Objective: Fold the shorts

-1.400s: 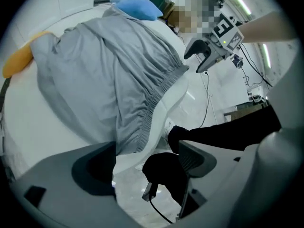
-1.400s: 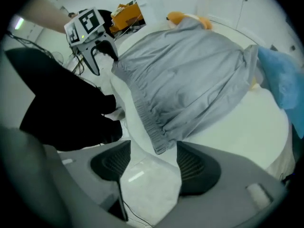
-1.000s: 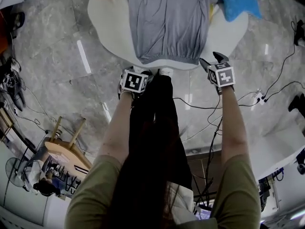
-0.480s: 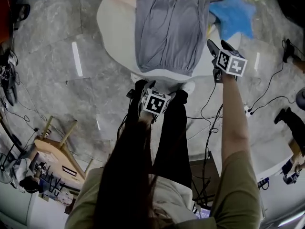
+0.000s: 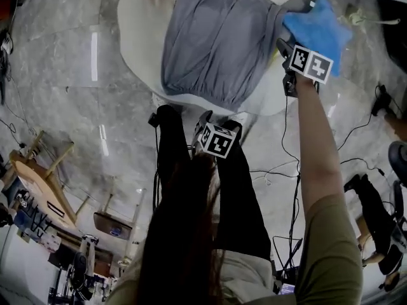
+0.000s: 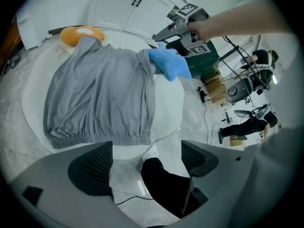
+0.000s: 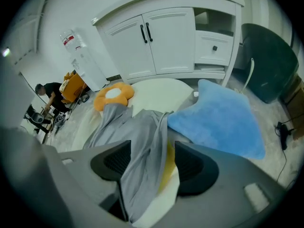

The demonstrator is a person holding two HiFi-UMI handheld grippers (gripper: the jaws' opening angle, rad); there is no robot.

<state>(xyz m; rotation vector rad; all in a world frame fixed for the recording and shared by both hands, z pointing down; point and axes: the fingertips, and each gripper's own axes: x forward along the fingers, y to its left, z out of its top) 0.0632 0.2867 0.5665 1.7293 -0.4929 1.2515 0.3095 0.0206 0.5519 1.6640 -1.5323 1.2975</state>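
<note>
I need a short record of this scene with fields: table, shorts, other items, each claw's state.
table: round, white
shorts: grey, spread flat, not yet folded, waistband toward the person
other items: blue cushion beside the shorts; orange cushion at their far end
left claw: open, empty, short of the table edge
right claw: open, over the shorts' side edge, not gripping

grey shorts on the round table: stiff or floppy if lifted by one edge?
Probably floppy: the grey shorts lie in soft folds on the white table. Likely light, thin cloth; a lifted edge should sag. The gathered waistband looks thicker, probably the firmer pinch point.
</note>
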